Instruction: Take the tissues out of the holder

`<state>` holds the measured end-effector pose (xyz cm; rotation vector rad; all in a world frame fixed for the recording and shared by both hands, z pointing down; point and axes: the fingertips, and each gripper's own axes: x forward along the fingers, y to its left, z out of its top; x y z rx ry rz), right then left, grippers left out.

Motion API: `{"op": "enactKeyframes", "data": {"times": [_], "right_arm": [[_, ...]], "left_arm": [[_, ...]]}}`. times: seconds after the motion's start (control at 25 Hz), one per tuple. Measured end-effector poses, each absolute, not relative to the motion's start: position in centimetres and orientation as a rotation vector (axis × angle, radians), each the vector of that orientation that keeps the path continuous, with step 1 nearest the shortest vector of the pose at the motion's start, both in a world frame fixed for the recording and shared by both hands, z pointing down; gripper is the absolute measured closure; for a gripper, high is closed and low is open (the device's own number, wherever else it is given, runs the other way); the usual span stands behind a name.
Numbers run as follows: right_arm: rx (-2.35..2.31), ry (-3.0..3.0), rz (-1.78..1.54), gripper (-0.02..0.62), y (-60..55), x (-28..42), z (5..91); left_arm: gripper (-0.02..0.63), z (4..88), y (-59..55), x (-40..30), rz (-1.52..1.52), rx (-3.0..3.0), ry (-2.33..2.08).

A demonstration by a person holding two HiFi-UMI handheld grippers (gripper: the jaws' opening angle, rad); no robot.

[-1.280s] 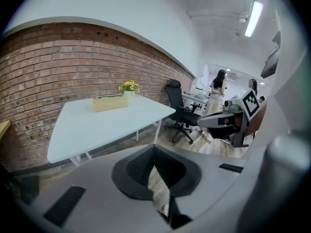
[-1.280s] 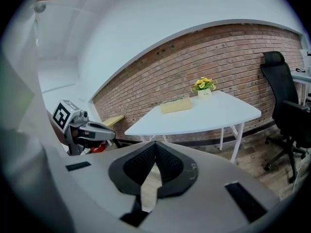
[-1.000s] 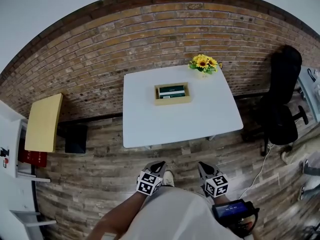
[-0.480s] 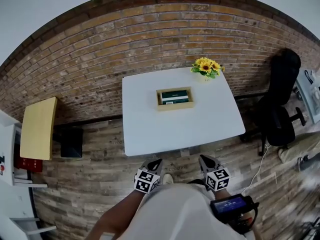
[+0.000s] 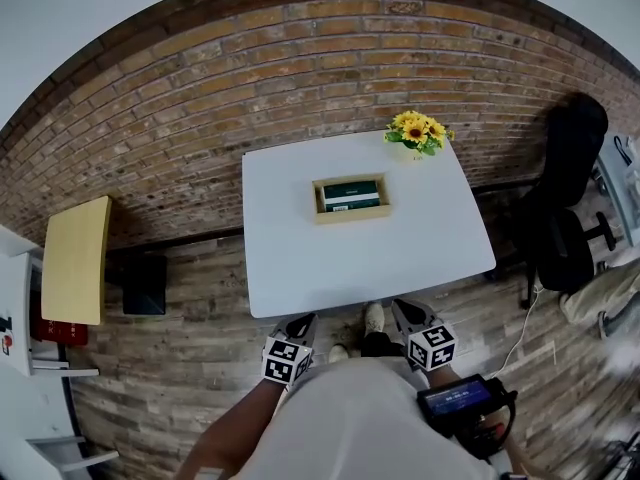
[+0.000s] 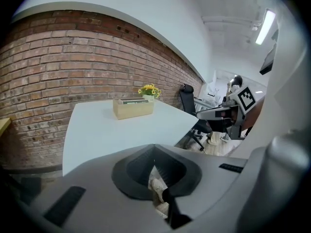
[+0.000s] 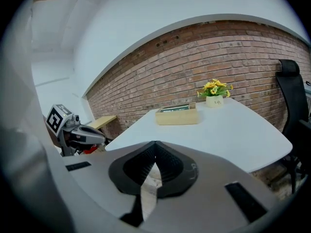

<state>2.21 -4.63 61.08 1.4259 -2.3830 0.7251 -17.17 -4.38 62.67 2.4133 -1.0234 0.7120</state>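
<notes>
Head view: we hold the left gripper (image 5: 305, 320) and right gripper (image 5: 402, 308) low at our waist, pointing toward the desk (image 5: 300, 258), both jaws closed together.

We see a rough, matt brick wall (image 5: 250, 78) behind a table (image 5: 330, 258) whose white top looks smooth and faintly satin. The holder (image 5: 352, 216) on it looks like pale, matt wood. The tissues (image 5: 350, 194) inside wear a green wrapper, its finish unclear. The floor (image 5: 170, 368) is grainy wood plank. The left gripper (image 6: 154, 147) and right gripper (image 7: 155, 143) have matt grey plastic shells.
</notes>
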Motion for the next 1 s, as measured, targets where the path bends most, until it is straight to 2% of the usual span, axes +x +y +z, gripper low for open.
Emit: {"op": "enactKeyframes", "data": {"times": [1.0], "right_arm": [[1.279,-2.476,0.740,0.591,-17.0,4.9,61.6]], "left_arm": [[0.597,62.3,-15.4,-11.9,0.750,2.392,-1.080]]}}
